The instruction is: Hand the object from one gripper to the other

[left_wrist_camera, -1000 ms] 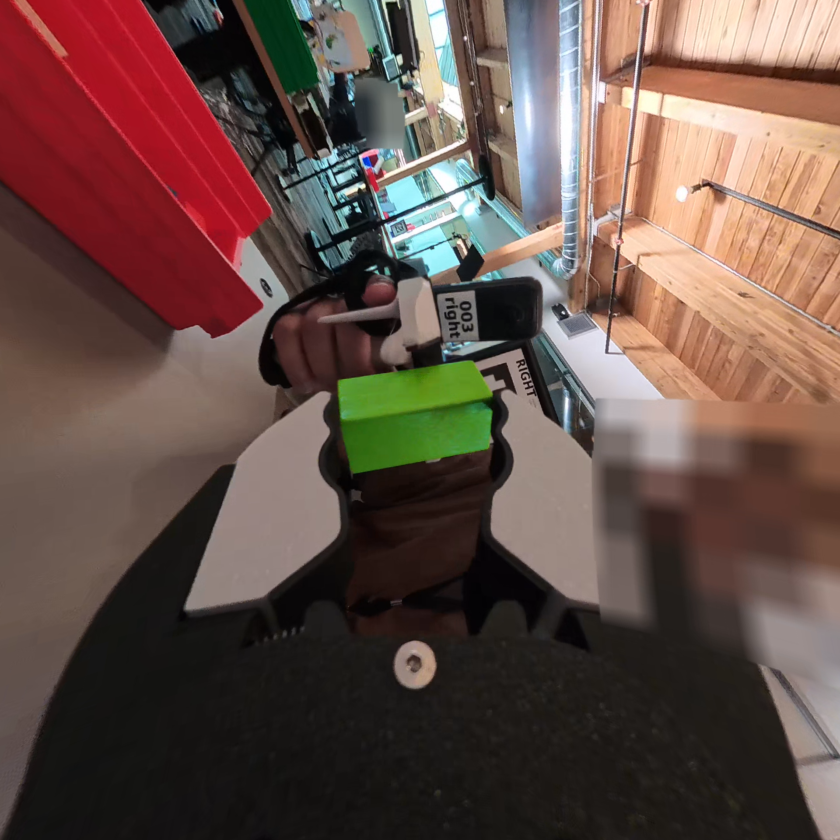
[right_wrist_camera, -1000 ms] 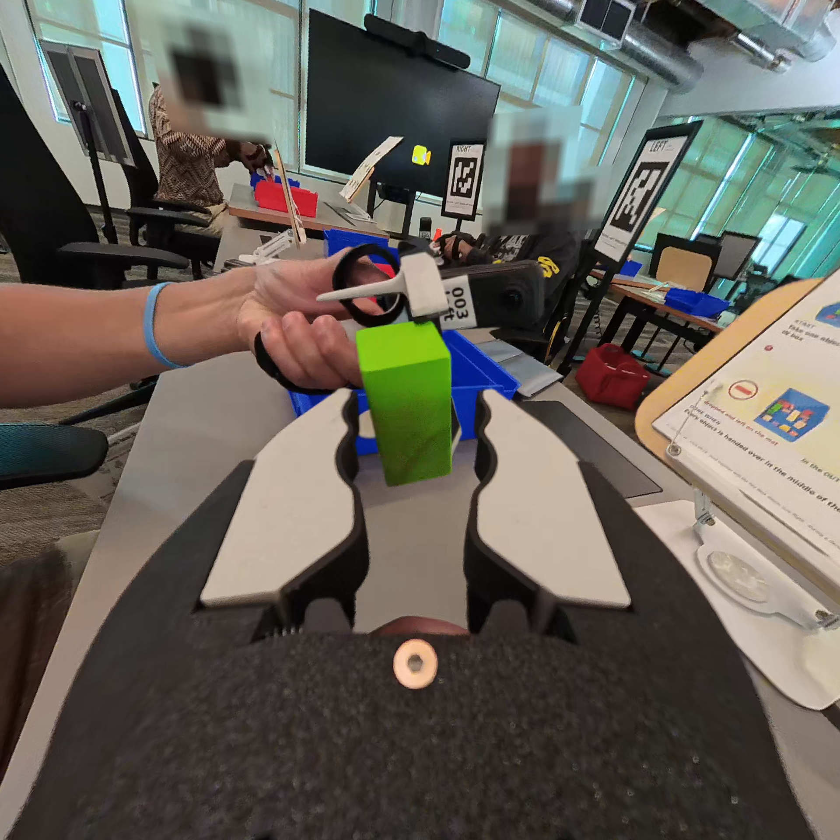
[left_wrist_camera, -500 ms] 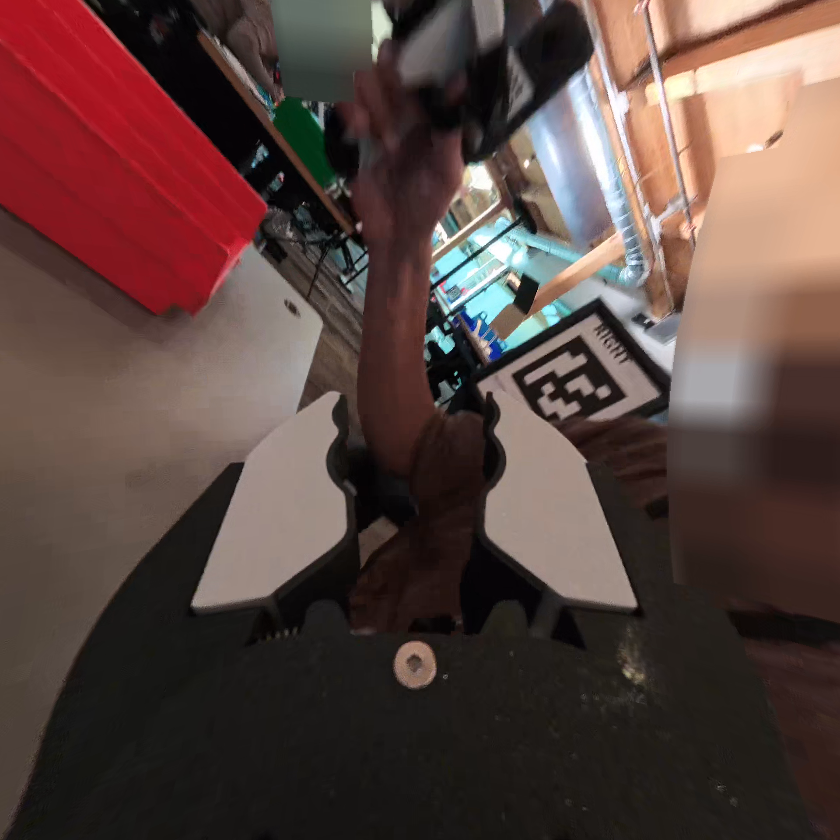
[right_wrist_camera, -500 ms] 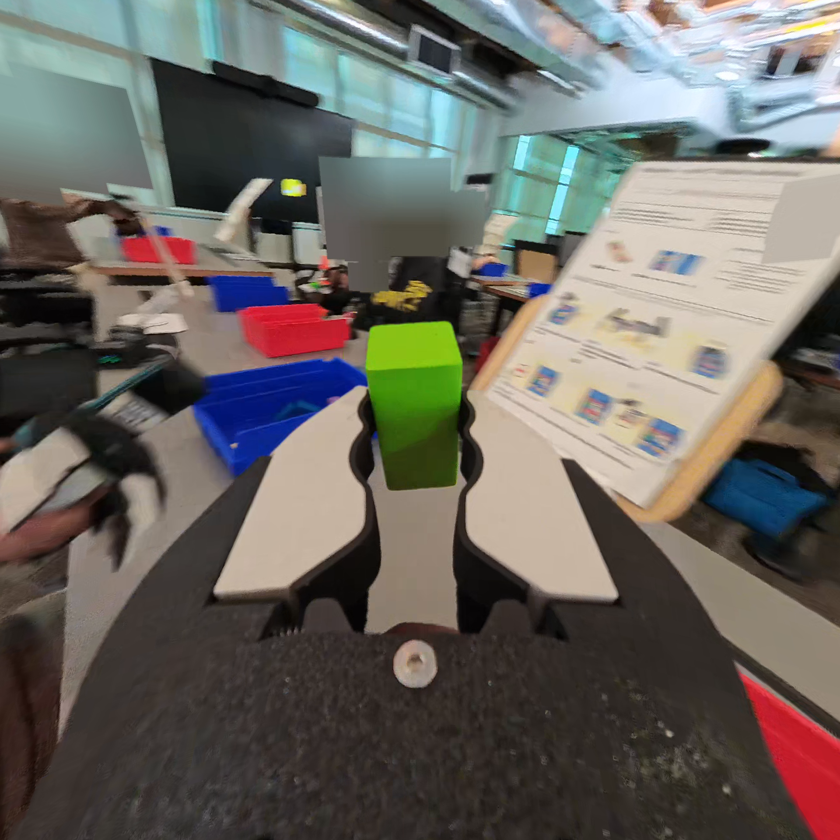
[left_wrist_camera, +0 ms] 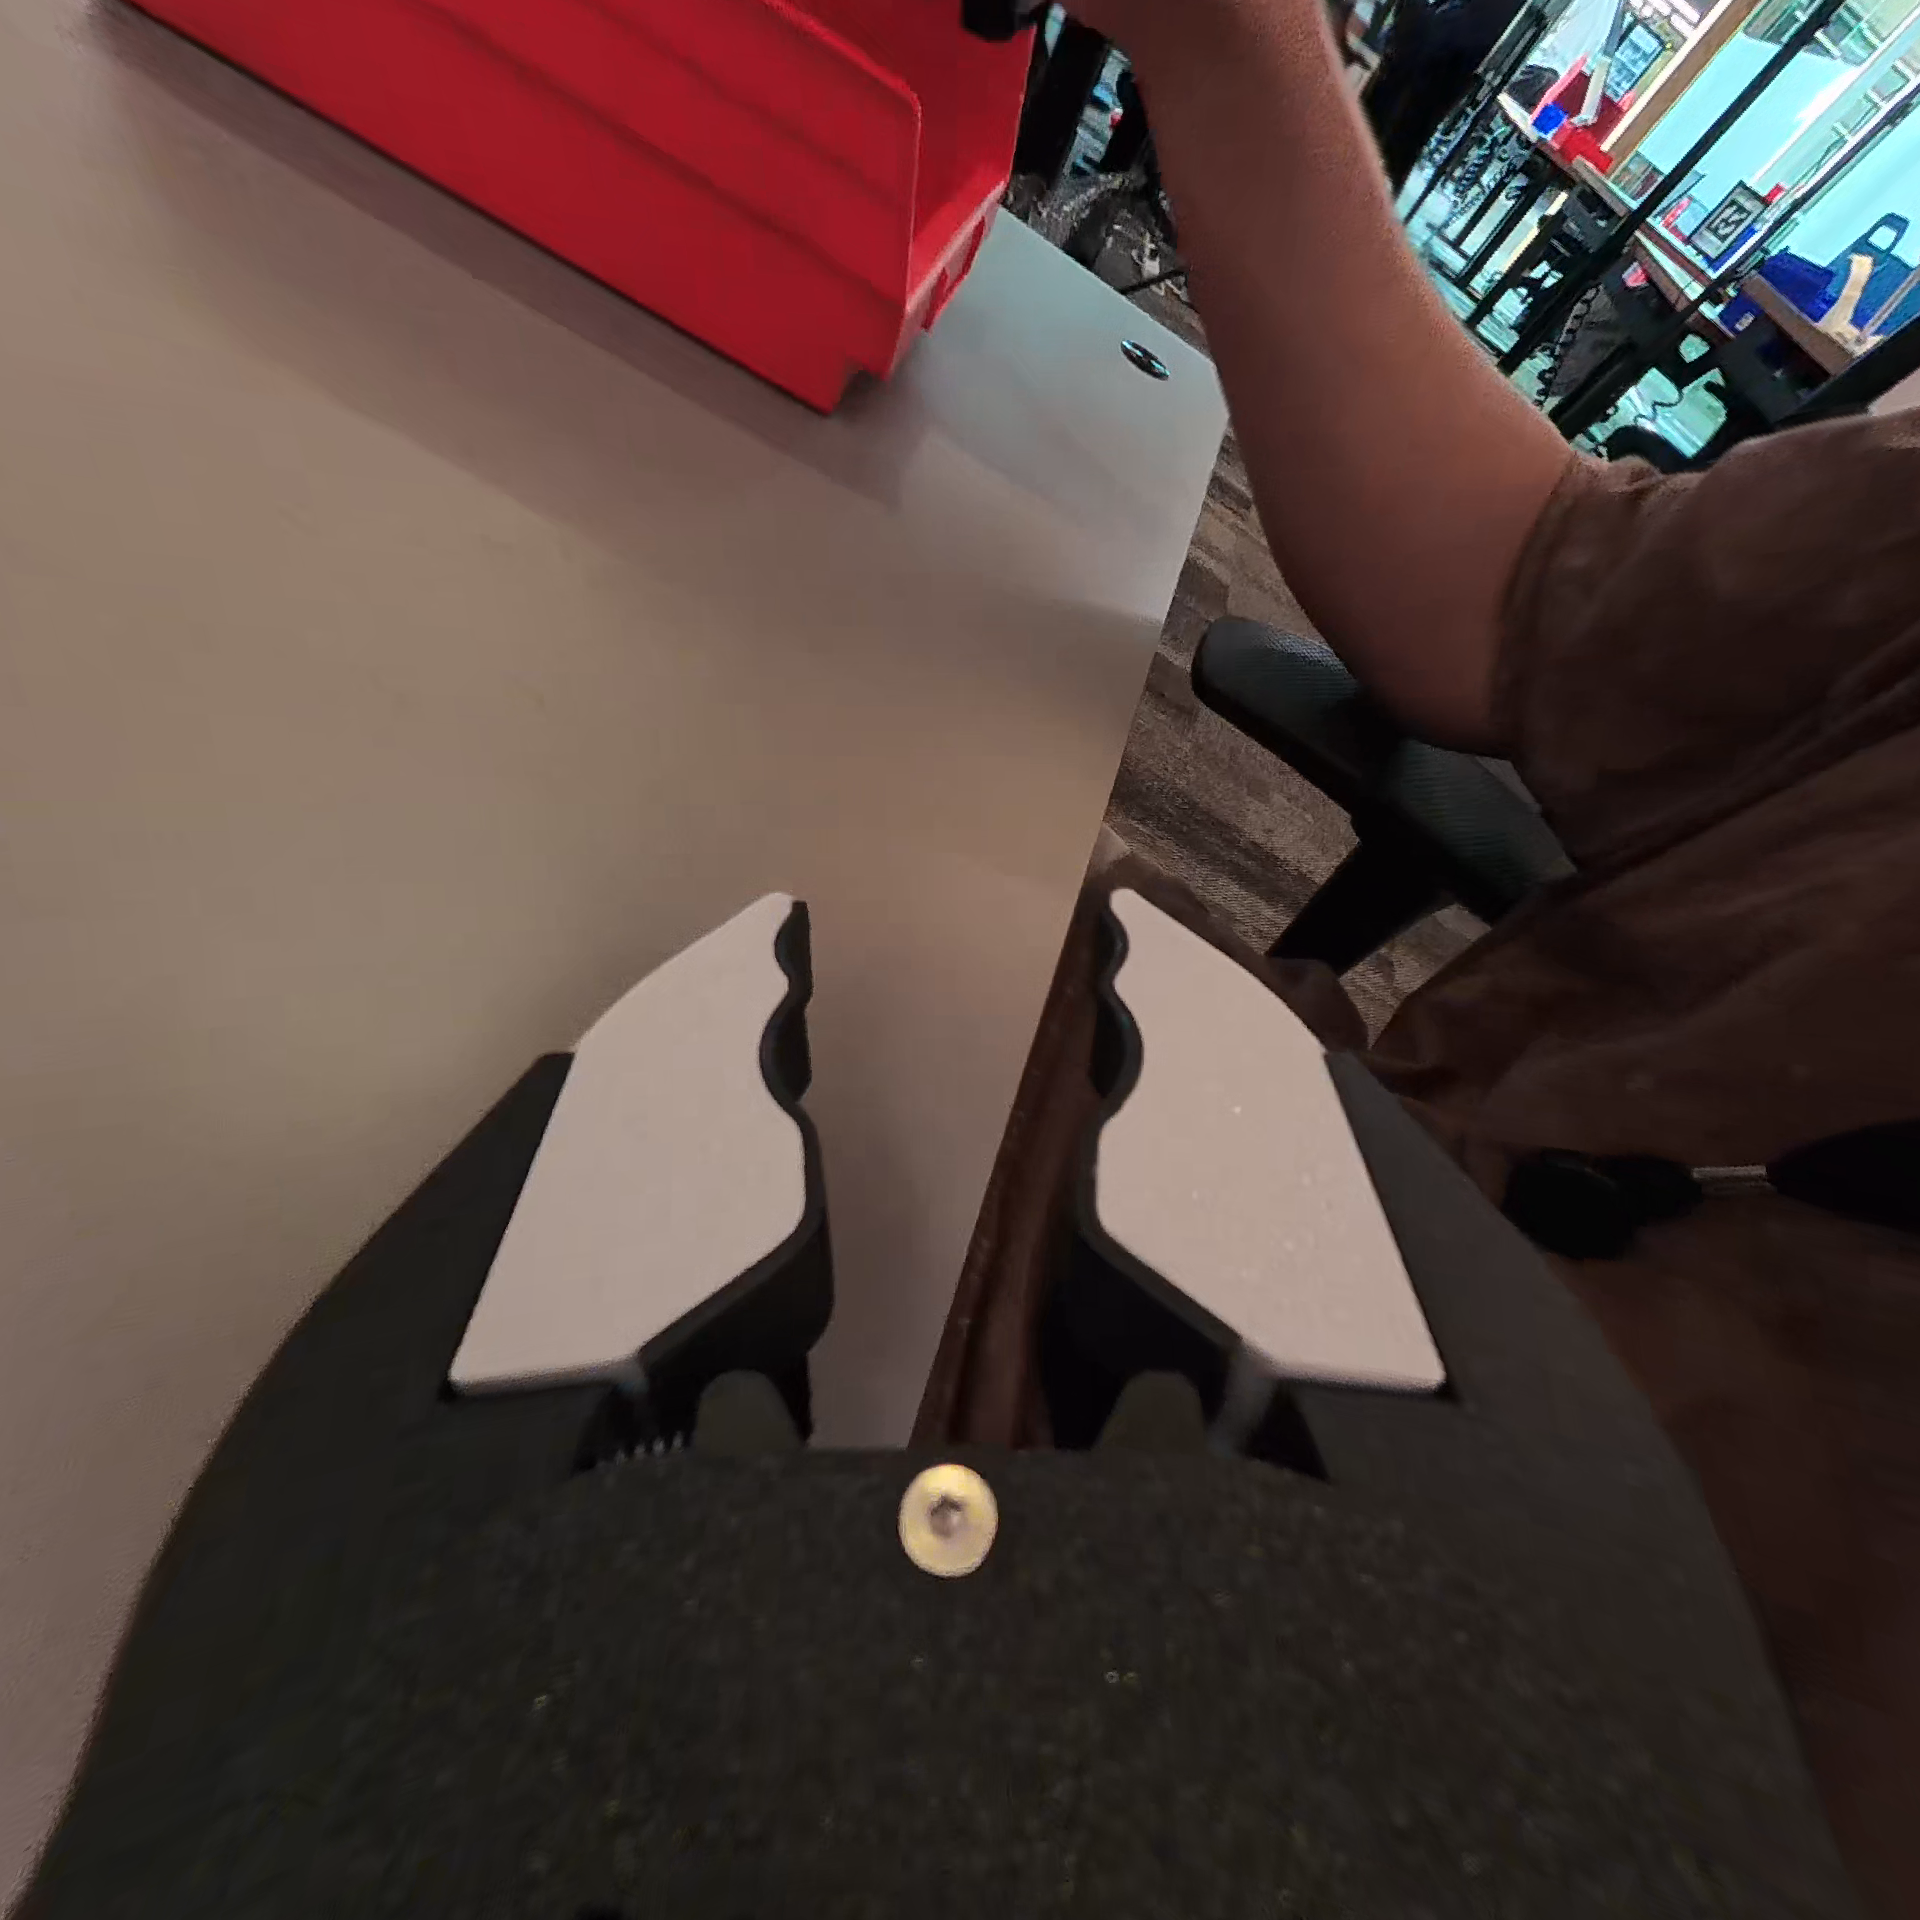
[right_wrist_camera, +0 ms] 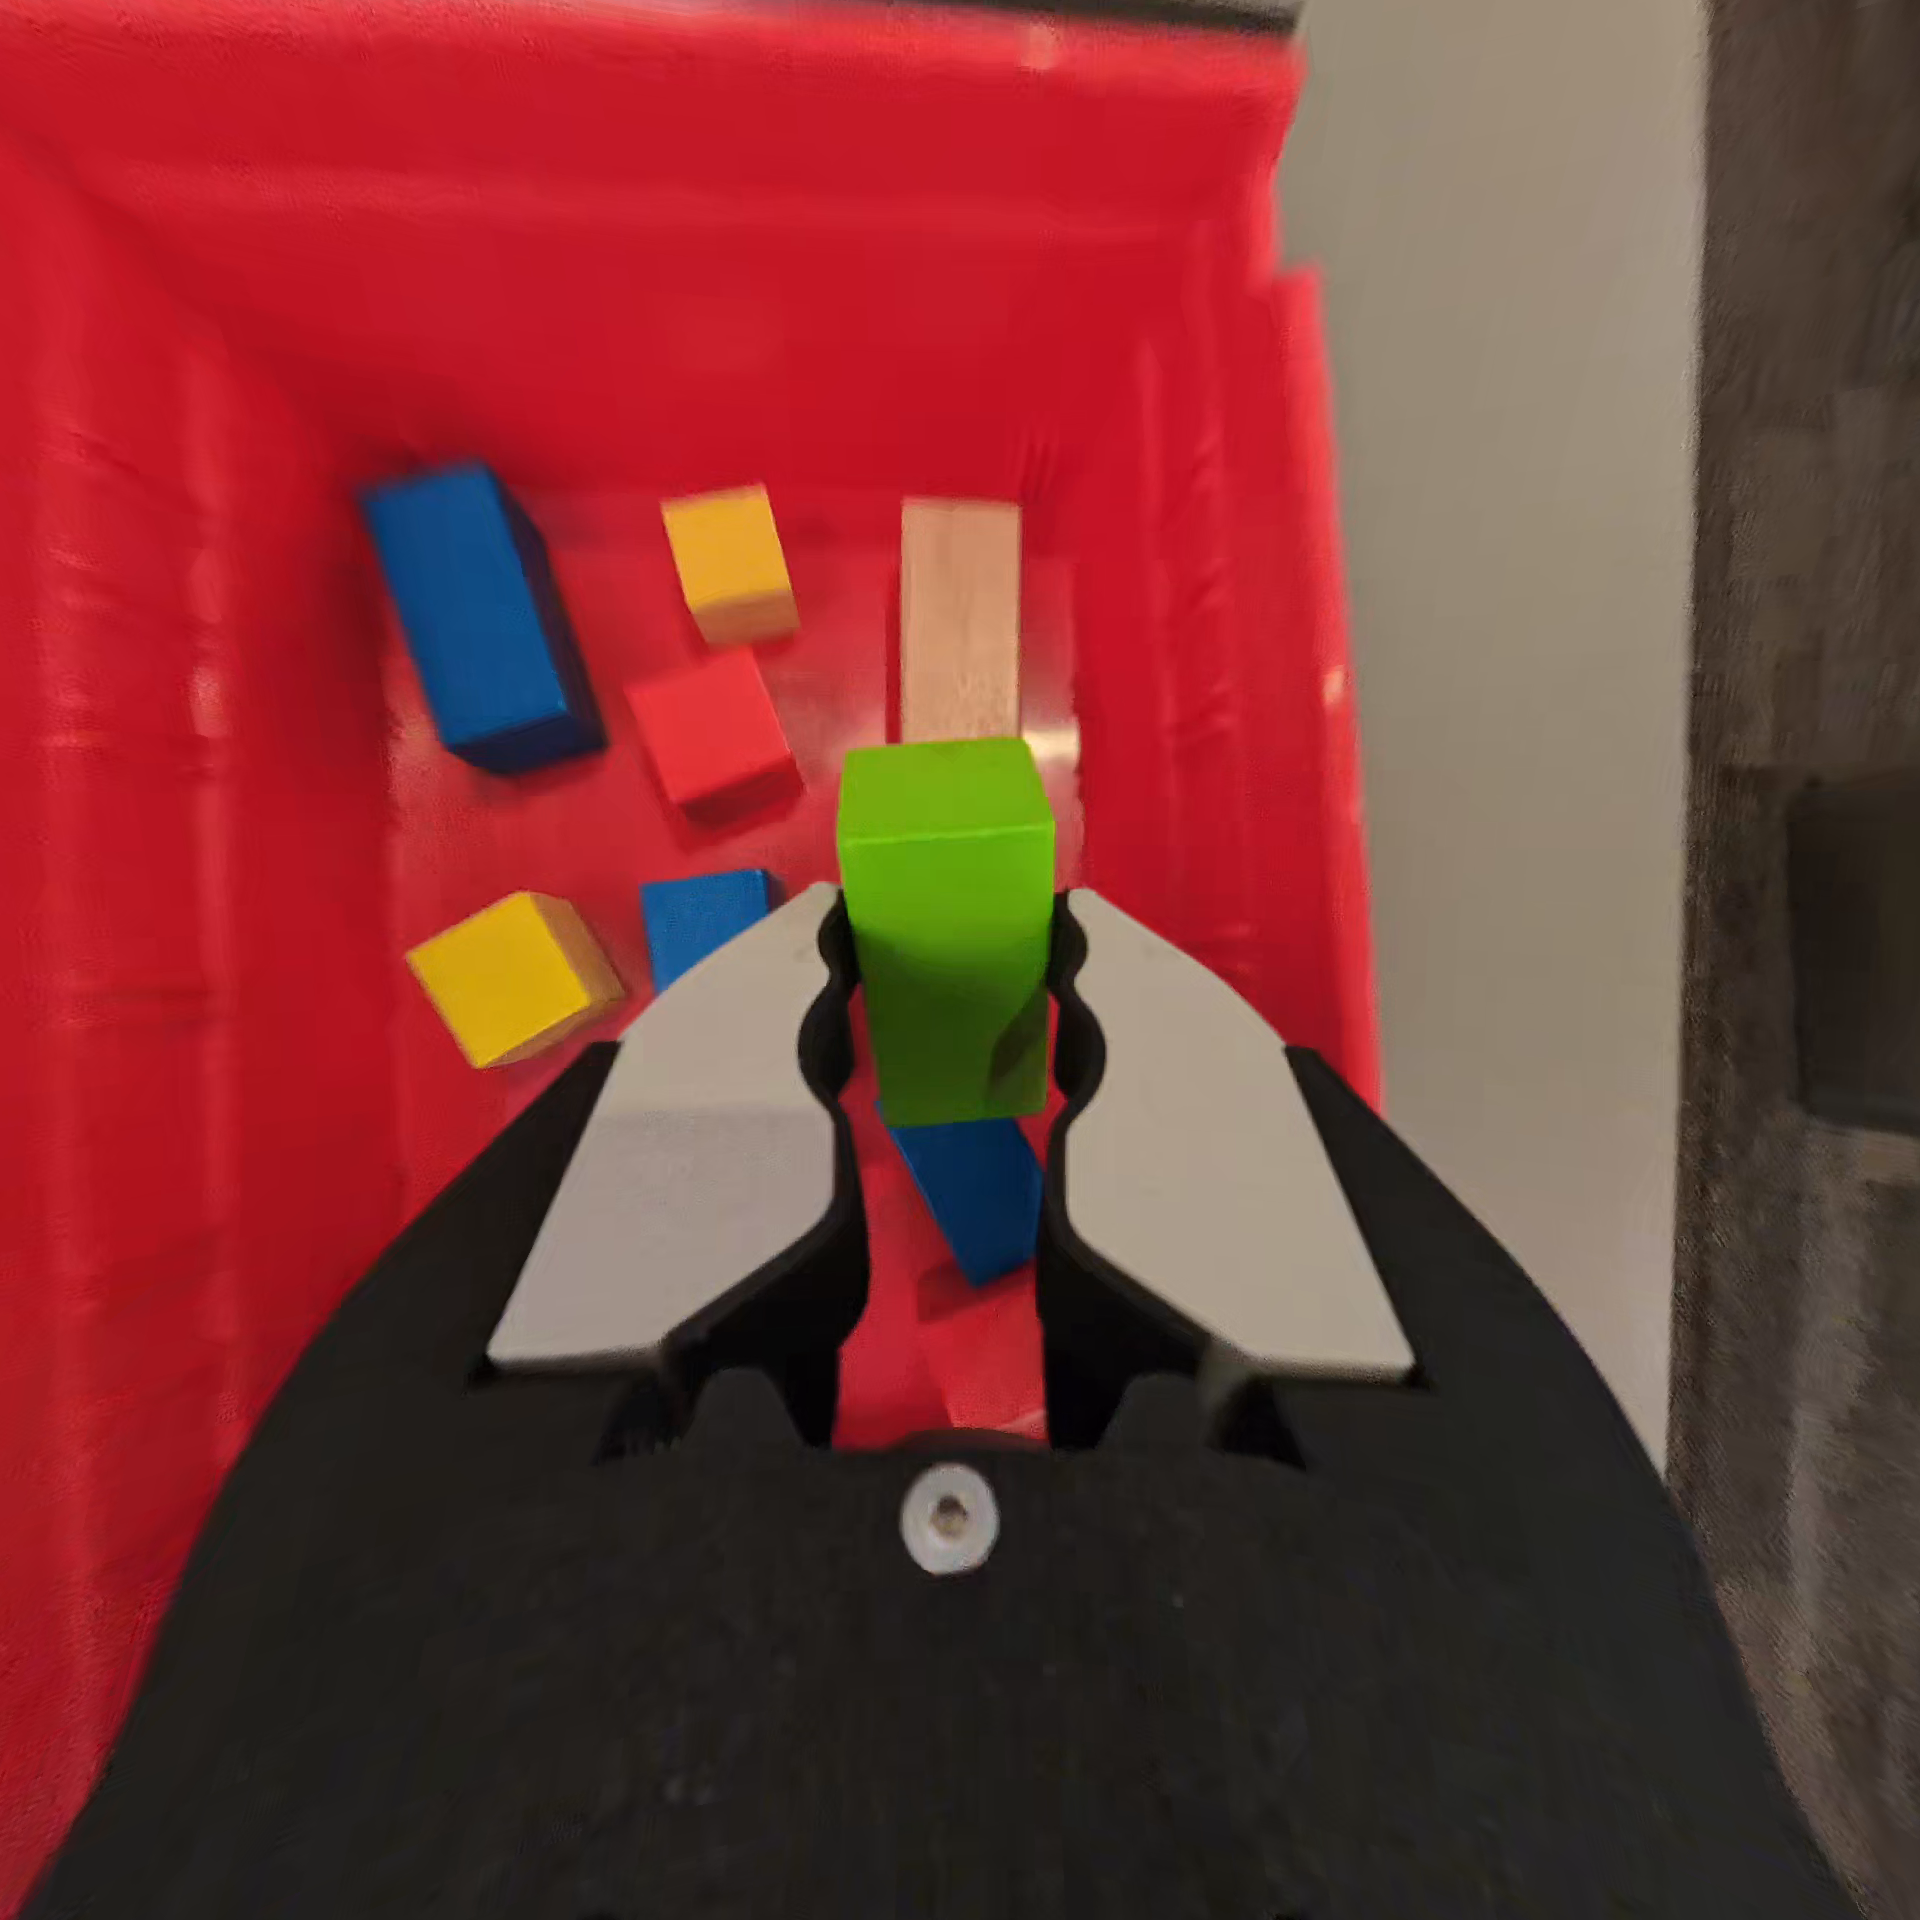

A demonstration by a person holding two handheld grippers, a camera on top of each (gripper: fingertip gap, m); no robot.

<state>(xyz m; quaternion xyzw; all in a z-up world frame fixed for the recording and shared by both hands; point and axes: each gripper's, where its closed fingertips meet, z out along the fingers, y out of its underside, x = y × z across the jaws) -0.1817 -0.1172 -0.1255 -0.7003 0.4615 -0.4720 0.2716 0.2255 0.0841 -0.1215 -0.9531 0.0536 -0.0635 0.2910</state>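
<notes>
A bright green block (right_wrist_camera: 940, 925) is clamped between the fingers of my right gripper (right_wrist_camera: 948, 914), standing upright with its top above the fingertips. The right gripper points down into a red bin (right_wrist_camera: 727, 260) and holds the block above the bin's floor. My left gripper (left_wrist_camera: 951, 920) is open and empty, low over the near edge of the grey table (left_wrist_camera: 416, 675). The green block does not show in the left wrist view.
Several loose blocks lie in the red bin: a long blue one (right_wrist_camera: 473, 613), an orange one (right_wrist_camera: 732, 561), a red one (right_wrist_camera: 717, 738), a yellow one (right_wrist_camera: 509, 977), a plain wooden one (right_wrist_camera: 958, 623). The bin (left_wrist_camera: 644, 166) stands at the table's far side. A person's arm (left_wrist_camera: 1340, 395) reaches over it.
The green block passed from my left gripper to my right. The right gripper then swung over the red bin. The left gripper opened and dropped towards the table edge.
</notes>
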